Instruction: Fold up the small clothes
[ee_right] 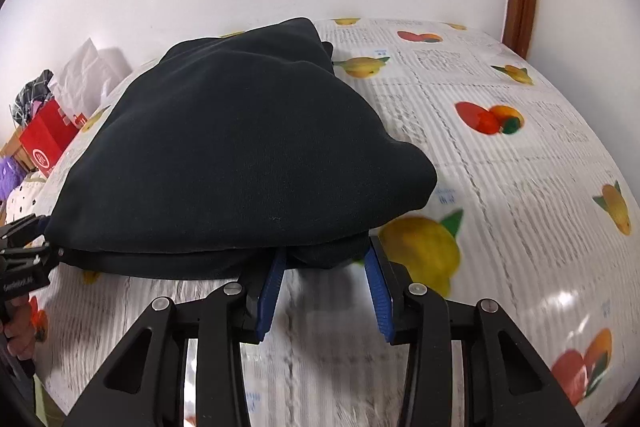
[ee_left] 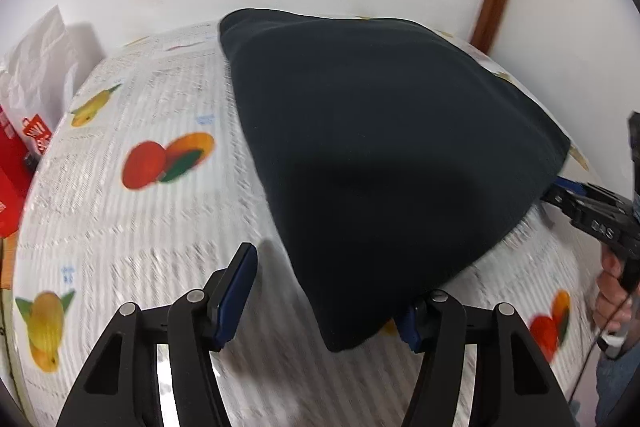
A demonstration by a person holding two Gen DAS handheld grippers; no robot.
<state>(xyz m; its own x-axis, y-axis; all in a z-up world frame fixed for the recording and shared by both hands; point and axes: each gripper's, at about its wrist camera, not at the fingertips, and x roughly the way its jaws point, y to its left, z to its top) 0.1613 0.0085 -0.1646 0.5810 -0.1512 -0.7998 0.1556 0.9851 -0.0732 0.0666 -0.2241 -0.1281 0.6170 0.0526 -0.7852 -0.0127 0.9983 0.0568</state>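
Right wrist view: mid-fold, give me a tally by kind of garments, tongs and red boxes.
Garment: 1, dark
Tongs: 2, the right tongs and the left tongs
Red box: 1
Total: 4

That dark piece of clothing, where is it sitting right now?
The dark garment lies folded on the fruit-print tablecloth, toward the left in the right wrist view, its near edge at the right gripper; the left gripper meets another corner.
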